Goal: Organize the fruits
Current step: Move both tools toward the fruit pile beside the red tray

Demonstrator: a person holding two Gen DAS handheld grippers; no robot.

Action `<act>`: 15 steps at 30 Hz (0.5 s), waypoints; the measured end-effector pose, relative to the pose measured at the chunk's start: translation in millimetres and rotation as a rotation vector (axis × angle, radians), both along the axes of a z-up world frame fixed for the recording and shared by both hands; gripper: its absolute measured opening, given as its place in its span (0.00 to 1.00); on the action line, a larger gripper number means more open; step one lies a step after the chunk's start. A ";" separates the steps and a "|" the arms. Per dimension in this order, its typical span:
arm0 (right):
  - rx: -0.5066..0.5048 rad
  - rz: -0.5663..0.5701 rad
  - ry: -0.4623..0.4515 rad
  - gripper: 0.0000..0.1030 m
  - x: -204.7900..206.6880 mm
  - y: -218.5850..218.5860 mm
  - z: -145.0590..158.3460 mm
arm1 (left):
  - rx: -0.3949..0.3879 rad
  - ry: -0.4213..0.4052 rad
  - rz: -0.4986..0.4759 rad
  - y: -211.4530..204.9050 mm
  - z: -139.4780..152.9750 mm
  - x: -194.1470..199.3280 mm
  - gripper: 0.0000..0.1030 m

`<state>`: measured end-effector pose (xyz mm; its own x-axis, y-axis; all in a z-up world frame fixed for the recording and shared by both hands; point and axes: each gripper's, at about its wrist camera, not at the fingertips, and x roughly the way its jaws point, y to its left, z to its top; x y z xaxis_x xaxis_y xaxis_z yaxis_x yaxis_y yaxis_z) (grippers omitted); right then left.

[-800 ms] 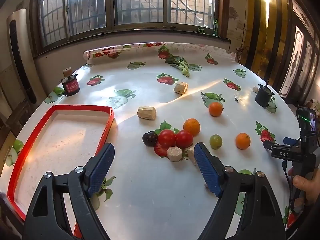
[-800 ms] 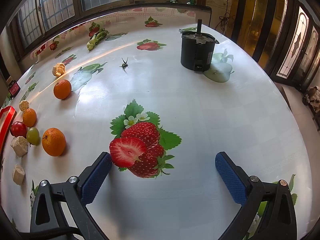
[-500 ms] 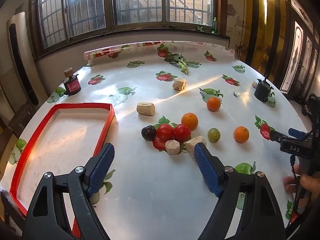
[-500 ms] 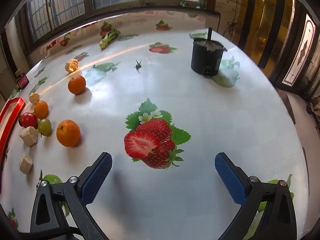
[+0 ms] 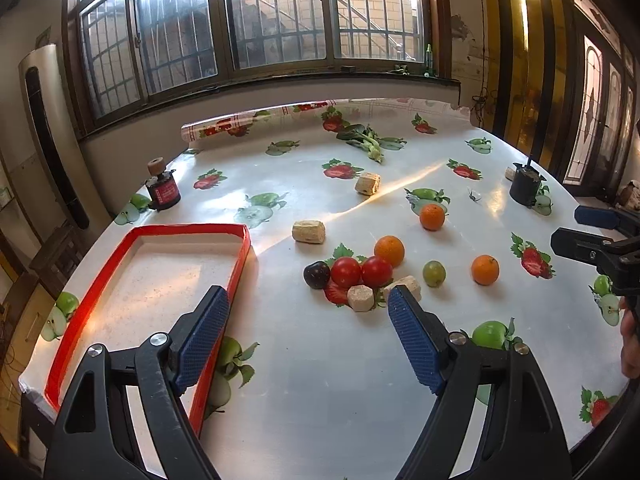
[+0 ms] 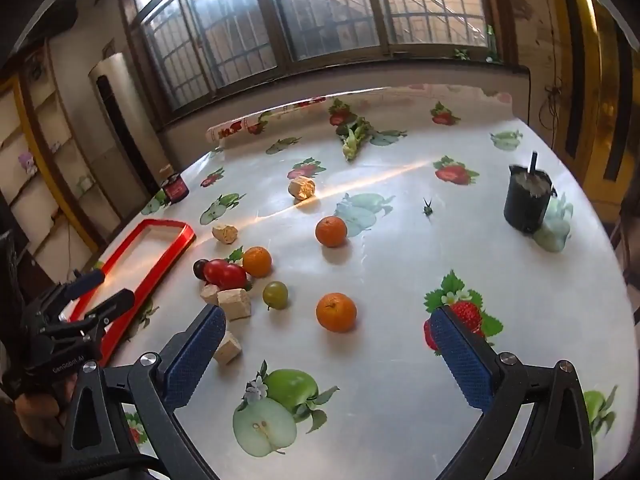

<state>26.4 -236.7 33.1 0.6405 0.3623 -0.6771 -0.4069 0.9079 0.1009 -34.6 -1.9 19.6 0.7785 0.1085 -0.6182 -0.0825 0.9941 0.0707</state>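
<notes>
I see barred windows (image 5: 276,20) glowing with daylight behind the table (image 5: 320,380), a tall white air conditioner (image 5: 48,128) at left, and glass-panelled doors (image 5: 592,108) at right.

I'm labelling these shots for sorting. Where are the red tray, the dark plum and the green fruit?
red tray (image 5: 243,256), left wrist view, on its far right rim.
dark plum (image 5: 316,275), left wrist view, on the middle of its skin.
green fruit (image 6: 275,294), right wrist view, on its rounded front.
</notes>
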 end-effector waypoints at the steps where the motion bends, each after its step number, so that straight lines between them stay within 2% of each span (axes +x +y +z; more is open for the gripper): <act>1: -0.044 0.012 -0.031 1.00 -3.6 4.7 6.2 | 0.003 -0.008 0.002 1.7 2.6 -0.9 0.80; 3: -0.094 0.047 -0.094 1.00 -9.3 10.2 18.3 | 0.017 -0.025 0.013 4.7 7.7 -2.8 0.80; 6: -0.108 0.109 -0.161 1.00 -17.9 13.6 32.7 | 0.031 -0.050 0.029 10.5 14.0 -6.0 0.80; 10: -0.174 0.165 -0.242 1.00 -27.6 21.9 36.1 | 0.045 -0.068 0.046 18.9 17.6 -10.1 0.80; 15: -0.225 0.235 -0.247 1.00 -35.6 31.9 25.4 | 0.057 -0.075 0.046 24.4 17.7 -15.5 0.80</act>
<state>-9.2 -204.9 58.5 0.7116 0.3782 -0.5921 -0.5926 0.7758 -0.2166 -50.1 22.5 37.3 0.8160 0.1783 -0.5499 -0.1351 0.9837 0.1184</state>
